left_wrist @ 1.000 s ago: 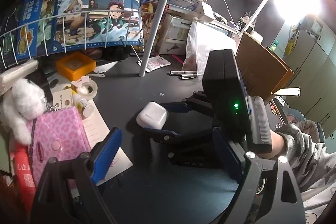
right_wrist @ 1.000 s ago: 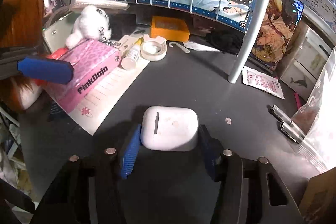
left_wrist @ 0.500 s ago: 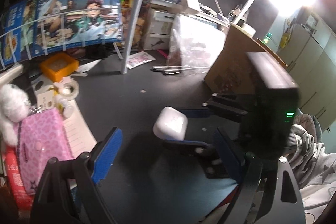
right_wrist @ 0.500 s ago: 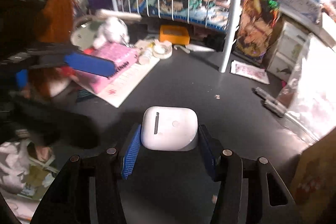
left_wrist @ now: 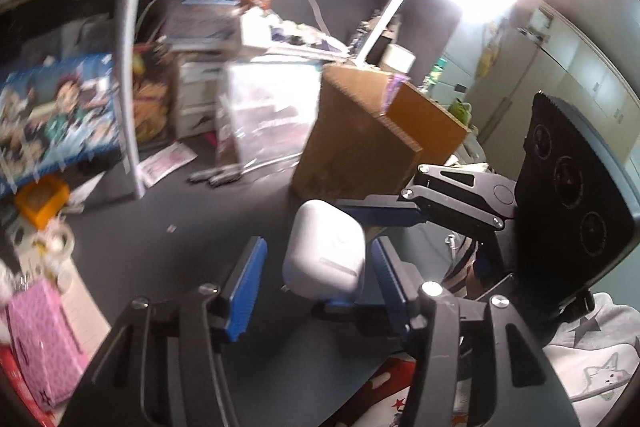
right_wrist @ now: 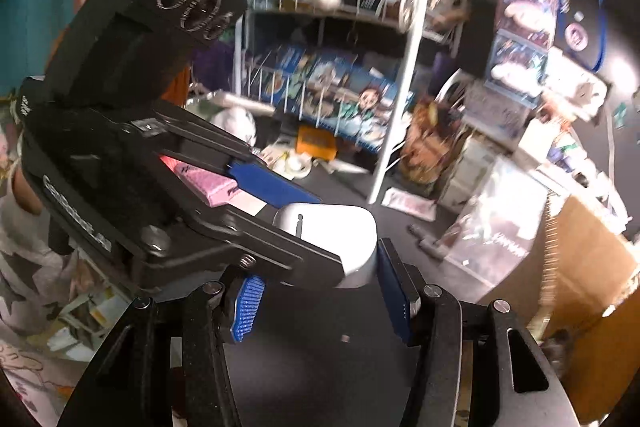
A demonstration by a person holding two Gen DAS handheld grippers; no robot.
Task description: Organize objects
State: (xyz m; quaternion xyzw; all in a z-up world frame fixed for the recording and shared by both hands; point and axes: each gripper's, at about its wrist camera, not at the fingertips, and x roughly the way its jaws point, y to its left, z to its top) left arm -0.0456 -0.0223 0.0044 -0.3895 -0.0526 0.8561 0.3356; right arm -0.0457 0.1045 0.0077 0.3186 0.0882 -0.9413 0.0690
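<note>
Now the right hand-held gripper [right_wrist: 320, 287] is holding the small white rounded plastic earbud case [right_wrist: 336, 239] clear above the dark worktop [right_wrist: 320, 367], blue pads pressing its sides. The left hand-held gripper [left_wrist: 316, 275] is closing around the same case from nine o'clock, pads not yet touching. A brown cardboard box [left_wrist: 360, 143] is standing at twelve o'clock behind.

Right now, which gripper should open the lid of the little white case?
Probably the left gripper. The right gripper already clamps the white case, and the left one's closing jaws straddle its top end, not yet touching.
</note>
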